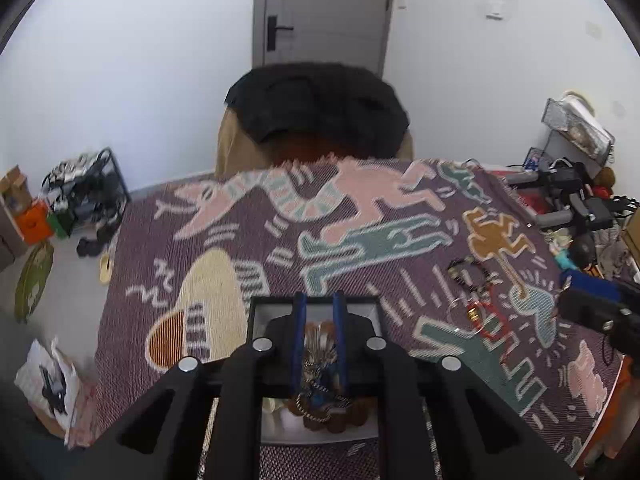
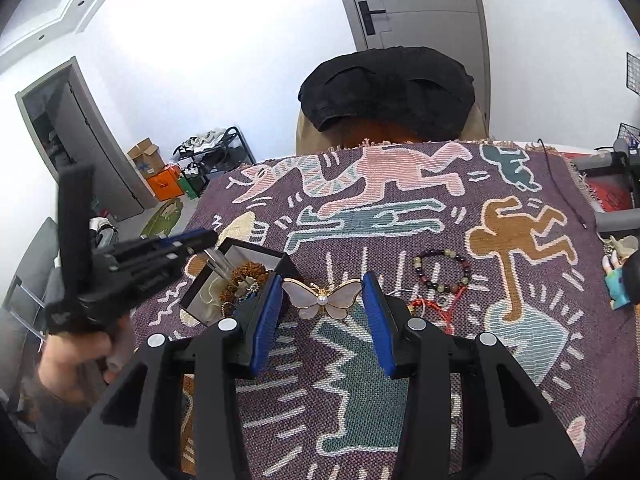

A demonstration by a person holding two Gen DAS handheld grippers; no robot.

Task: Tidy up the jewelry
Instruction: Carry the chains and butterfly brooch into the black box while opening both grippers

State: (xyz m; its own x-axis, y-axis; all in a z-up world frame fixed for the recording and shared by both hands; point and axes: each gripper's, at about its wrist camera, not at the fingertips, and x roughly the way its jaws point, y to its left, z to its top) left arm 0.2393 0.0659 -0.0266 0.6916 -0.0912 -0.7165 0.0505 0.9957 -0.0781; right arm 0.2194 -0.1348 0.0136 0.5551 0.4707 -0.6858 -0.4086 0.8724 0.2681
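Bright, even indoor light, soft shadows only. Fisheye bends both views, dark vignette in corners. My left gripper (image 2: 200, 240) and hand (image 2: 76, 360) motion-blurred in right view; white walls (image 1: 120, 80) slightly washed out.

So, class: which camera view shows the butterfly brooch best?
The right wrist view: the butterfly brooch lies fully visible on the blanket, unobstructed between the open jaws. The left wrist view doesn't show it.

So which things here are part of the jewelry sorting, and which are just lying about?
Part of the job:
- black jewelry box
- butterfly brooch
- beaded bracelet
- red cord bracelet
- left gripper, over the box
- right gripper, open around the brooch

Lying about:
- patterned blanket
- black cable
- orange box
- shoe rack
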